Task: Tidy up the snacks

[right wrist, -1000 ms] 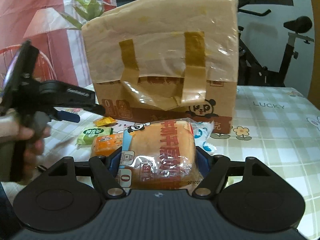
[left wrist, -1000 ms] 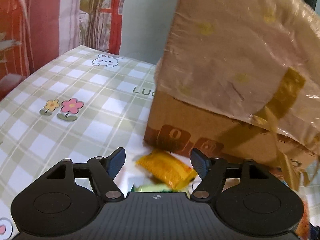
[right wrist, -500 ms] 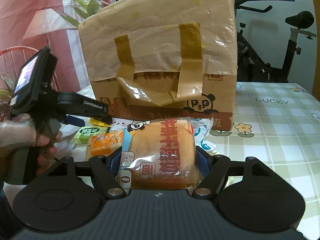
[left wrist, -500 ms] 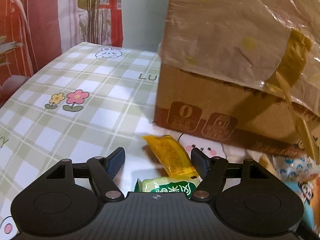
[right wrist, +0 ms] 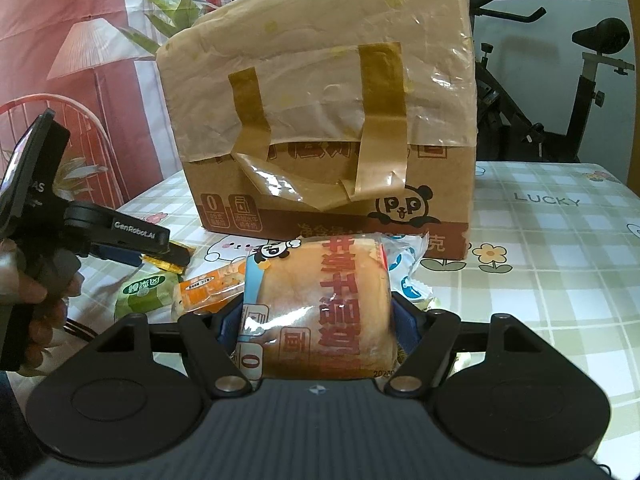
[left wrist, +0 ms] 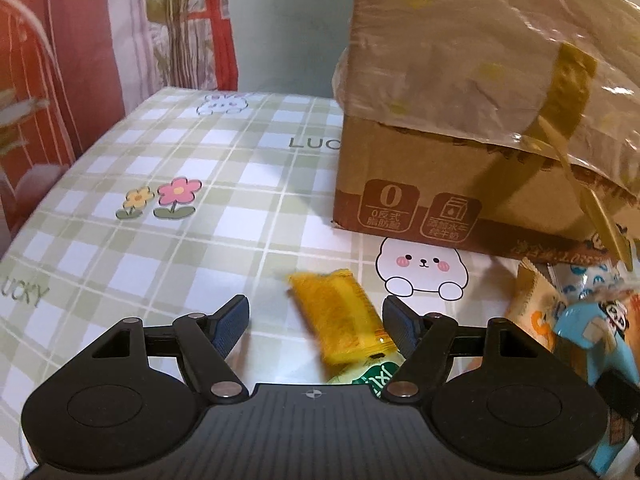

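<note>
Left wrist view: yellow packet (left wrist: 340,316) is being framed between spread, empty fingers (left wrist: 232,320), long axis toward 11 o'clock; bread pack (right wrist: 320,308) is being clamped by right gripper (right wrist: 318,320).

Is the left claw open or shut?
Open. The left claw has its fingers spread, with the yellow packet lying loose between them on the table.
</note>
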Demonstrator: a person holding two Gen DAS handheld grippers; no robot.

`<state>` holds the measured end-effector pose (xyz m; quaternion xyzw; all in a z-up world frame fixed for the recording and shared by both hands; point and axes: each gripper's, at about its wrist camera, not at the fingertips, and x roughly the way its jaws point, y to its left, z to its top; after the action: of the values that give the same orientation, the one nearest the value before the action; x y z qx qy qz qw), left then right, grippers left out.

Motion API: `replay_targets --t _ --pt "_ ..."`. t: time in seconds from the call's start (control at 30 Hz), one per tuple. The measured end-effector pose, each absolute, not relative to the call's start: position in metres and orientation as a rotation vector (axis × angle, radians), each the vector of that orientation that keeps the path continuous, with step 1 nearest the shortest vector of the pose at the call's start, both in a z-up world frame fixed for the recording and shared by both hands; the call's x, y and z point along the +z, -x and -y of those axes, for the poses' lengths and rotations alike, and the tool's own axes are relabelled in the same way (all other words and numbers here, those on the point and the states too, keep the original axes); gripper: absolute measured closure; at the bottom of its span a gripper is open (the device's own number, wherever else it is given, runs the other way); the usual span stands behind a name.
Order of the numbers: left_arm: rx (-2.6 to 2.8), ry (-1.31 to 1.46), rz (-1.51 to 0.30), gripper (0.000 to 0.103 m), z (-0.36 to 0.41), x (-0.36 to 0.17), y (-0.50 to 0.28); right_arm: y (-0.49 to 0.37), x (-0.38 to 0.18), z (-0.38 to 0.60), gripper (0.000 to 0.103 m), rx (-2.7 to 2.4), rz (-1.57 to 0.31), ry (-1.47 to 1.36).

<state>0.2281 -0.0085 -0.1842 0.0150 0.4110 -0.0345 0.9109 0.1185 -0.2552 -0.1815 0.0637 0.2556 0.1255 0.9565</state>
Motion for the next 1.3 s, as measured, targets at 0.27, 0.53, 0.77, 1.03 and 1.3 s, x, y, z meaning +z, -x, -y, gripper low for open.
replay_targets --t 0.27,0.53,0.77,1.03,1.3 --pt "-0.044 -0.048 -0.837 0.025 0.006 -0.181 -0.225 -0.119 -0.181 0.255 0.029 0.255 -0.519 -0.130" --pt "-0.024 0.007 -0.860 0.052 0.003 -0.189 -0.229 -0.118 -0.182 0.255 0.029 0.255 -0.519 -0.130" --pt "-0.023 -0.007 -0.853 0.052 0.003 -0.190 -0.228 -0.118 -0.182 0.255 0.029 0.255 -0.519 -0.130" --pt "-0.029 -0.091 -0.799 0.045 0.010 -0.191 -0.234 -0.119 -0.182 0.255 0.029 0.254 -0.519 -0.130" --pt "-0.090 -0.101 -0.773 0.069 0.011 -0.194 -0.222 -0.118 -0.182 0.255 0.029 0.256 -0.519 -0.130"
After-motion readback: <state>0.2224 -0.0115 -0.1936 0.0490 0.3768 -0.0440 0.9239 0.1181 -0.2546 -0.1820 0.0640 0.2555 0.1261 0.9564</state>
